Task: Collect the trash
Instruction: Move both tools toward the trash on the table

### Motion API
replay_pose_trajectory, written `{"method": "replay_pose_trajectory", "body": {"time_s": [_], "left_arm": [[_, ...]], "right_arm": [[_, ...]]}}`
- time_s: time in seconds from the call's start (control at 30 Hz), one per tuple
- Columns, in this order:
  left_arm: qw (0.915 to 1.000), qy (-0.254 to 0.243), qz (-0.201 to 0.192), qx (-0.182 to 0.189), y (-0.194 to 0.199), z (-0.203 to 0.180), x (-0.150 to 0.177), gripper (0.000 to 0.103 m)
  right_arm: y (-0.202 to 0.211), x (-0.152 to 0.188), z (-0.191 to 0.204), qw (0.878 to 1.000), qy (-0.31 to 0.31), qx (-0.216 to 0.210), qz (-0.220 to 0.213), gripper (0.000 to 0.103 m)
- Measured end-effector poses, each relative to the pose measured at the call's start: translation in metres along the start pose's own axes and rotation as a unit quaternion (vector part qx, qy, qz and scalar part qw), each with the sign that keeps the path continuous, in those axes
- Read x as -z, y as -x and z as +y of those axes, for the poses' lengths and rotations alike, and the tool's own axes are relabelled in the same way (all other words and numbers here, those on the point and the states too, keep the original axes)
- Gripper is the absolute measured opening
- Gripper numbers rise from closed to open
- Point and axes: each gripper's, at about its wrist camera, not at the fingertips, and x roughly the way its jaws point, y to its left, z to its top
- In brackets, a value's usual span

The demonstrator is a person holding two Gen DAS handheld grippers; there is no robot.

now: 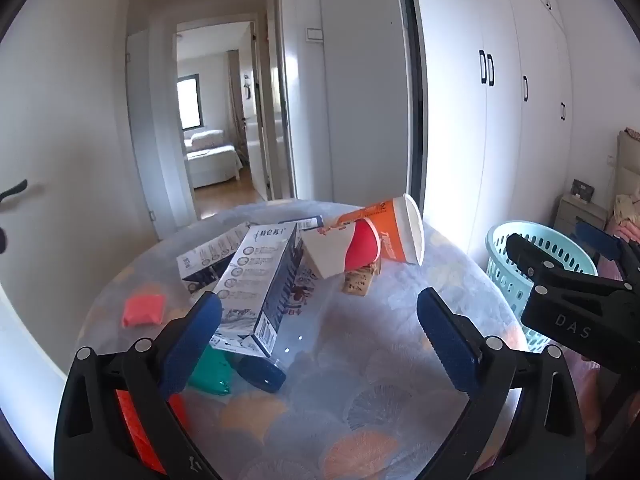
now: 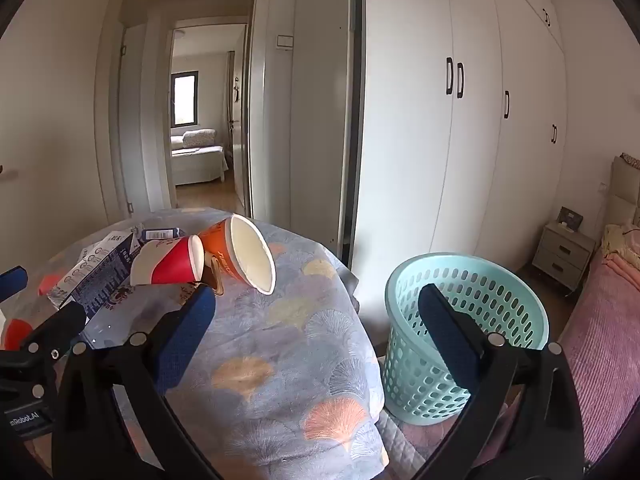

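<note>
1. Wardrobe [image 2: 480, 120] – white, black handles, fills the far wall at right.
2. Bed [image 2: 608, 320] – pink cover, at far right edge; small nightstand [image 2: 564, 252] beyond it.
3. Table [image 2: 280, 340] – round, covered w/ blue-grey cloth printed w/ orange and pale fan shapes. All trash lies on far/left part.
4. Basket [image 2: 464, 320] – pale teal, perforated, upright on floor just beside table's right side, between table and bed. Inside not fully seen.
5. Left gripper [image 1: 320, 320] – jaws wide apart, nothing held; hovers over table near side. Left blue pad [image 1: 192, 340] sits just in front of milk carton, contact unclear.
6. Right gripper [image 2: 316, 324] – jaws wide apart, nothing held; spans table's right edge and basket.
7. Milk carton [image 1: 260, 288] – white/navy, lying tilted atop a second flattened carton [image 1: 208, 256].
8. Orange cup [image 1: 396, 232] – paper, on its side, mouth to the right.
9. Red cup [image 1: 344, 252] – red/white paper, on its side, touching orange cup.
10. Blue bottle cap [image 1: 262, 376] – on a clear bottle, body hard to make out, under the carton.
11. Green wrapper [image 1: 212, 372] – near edge, partly behind left pad.
12. Red packet [image 1: 144, 310] – flat, left of cartons, apart.
13. Brown packet [image 1: 360, 280] – small, under the cups.
</note>
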Motion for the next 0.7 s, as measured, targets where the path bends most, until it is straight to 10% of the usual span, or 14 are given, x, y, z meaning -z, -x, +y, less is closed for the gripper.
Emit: {"method": "replay_pose_trajectory", "body": {"time_s": [0.7], "left_arm": [[0.9968, 0.025, -0.076, 0.004, 0.059, 0.006, -0.002, 0.090]], "right_arm": [[0.031, -0.005, -0.005, 1.000, 0.003, -0.003, -0.030, 0.092]]}}
